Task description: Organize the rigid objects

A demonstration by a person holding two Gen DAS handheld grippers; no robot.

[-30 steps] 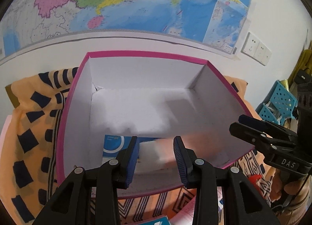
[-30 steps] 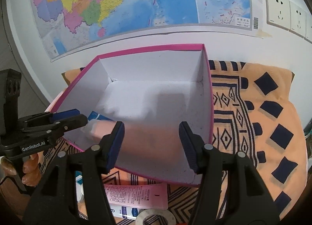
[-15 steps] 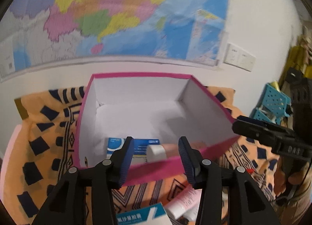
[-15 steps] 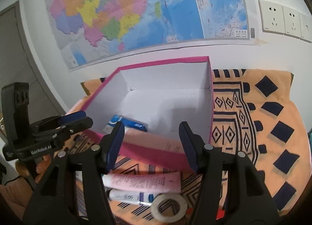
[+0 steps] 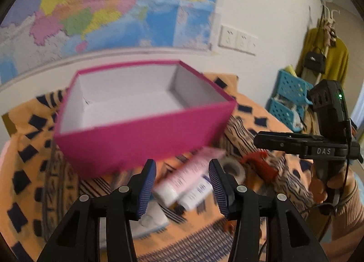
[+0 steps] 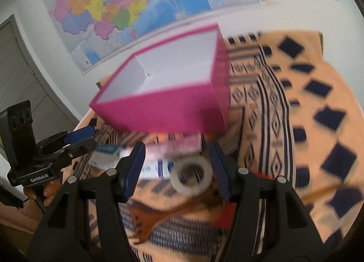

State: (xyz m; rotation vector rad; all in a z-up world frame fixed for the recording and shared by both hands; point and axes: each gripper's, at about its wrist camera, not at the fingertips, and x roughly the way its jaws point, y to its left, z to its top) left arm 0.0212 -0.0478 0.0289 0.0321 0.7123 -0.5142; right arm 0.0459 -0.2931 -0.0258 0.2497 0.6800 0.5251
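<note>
With both claws empty and jaws parted, centre the right claw (image 6: 176, 163) over the tape roll (image 6: 191, 176) lying just ahead between its fingers, while the left claw (image 5: 182, 184) frames the pink tube (image 5: 186, 175), the pink box (image 5: 141, 139) beyond.

One pink box (image 5: 145, 146), two tubes (image 5: 188, 175), one tape roll (image 6: 191, 176).
</note>
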